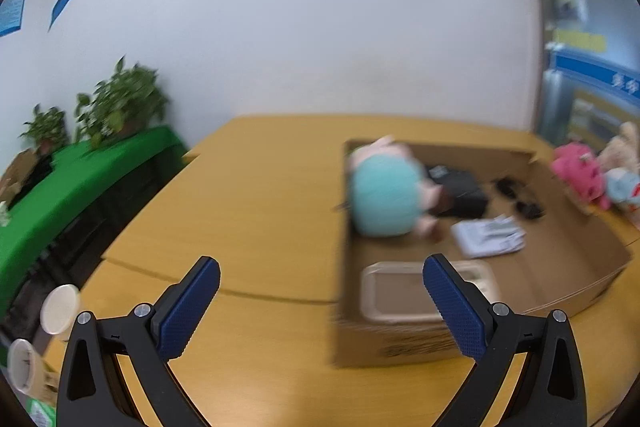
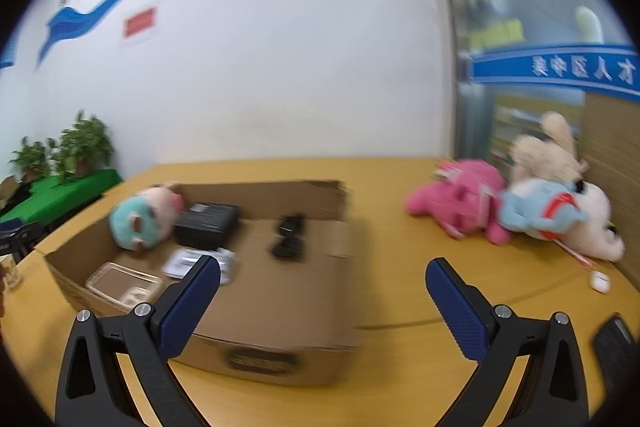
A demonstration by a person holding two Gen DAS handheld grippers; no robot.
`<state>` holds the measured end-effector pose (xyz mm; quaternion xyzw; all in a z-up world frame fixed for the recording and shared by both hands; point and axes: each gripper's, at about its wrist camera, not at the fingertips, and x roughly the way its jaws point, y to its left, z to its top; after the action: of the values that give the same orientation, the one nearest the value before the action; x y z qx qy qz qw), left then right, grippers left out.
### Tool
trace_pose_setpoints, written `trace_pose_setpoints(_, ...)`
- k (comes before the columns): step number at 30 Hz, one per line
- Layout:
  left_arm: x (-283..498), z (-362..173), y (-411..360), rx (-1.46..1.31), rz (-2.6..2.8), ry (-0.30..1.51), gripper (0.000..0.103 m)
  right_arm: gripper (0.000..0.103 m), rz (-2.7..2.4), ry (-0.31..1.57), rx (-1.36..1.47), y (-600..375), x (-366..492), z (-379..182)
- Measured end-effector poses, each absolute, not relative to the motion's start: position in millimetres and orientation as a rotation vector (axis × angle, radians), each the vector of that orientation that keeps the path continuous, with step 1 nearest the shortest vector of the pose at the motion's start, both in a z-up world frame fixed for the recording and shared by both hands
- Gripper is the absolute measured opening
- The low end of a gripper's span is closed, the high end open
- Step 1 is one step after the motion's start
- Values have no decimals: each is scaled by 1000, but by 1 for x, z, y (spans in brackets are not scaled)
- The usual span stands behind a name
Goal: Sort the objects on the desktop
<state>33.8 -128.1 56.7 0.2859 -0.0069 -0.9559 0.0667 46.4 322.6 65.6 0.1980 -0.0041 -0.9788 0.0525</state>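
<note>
- Both grippers hang above the yellow table point(image 1: 256, 187), jaws spread wide and holding nothing: the left gripper point(image 1: 321, 269) with its right finger over the near left part of the cardboard box point(image 1: 400, 345), the right gripper point(image 2: 323, 271) above the box's near right corner.
- Off the table's left edge stand two paper cups point(image 1: 60, 309), with potted plants point(image 1: 120, 107) on a green-covered bench behind.
- Inside the open box, from left: a teal and pink plush toy point(image 2: 140, 221), a clear plastic container point(image 2: 124, 283), a white packet point(image 2: 184, 261), a black box point(image 2: 208, 223) and a small black item point(image 2: 290, 235), too blurred to name.
- Right of the box, well apart from it, a pink plush point(image 2: 456, 201), a light blue plush point(image 2: 540, 209) and a cream plush point(image 2: 548, 147) lie heaped on the table.
- Nearer, at the right edge, lies a small white case point(image 2: 599, 282).
</note>
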Motion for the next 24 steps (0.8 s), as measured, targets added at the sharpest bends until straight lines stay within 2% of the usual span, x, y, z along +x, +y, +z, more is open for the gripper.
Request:
trace_pose_setpoints(3, 16, 30, -161, 1048, -2737, -75, 103, 103, -3035, -6, 892, 383, 24, 52)
trace_pose_setpoints(6, -1, -5, -191, 1186, -2639, -73, 103, 103, -2997, -32, 1201, 435, 0, 14)
trace_pose_setpoints(11, -26, -50, -218, 1353, -2572, -30, 103, 103, -2960, -48, 1452, 472, -23, -34)
trace_pose_setpoints(13, -28, -52, -224, 1332, -2616, 23, 103, 103, -2941, -105, 1493, 481, -30, -45)
trace_pose_setpoints(16, -35, -55, -229, 1350, -2629, 43, 103, 103, -2919, -83, 1541, 482, -44, -56)
trace_pose_setpoints(24, -48, -56, -248, 1342, -2615, 129, 103, 103, -2906, -98, 1484, 489, -65, -58)
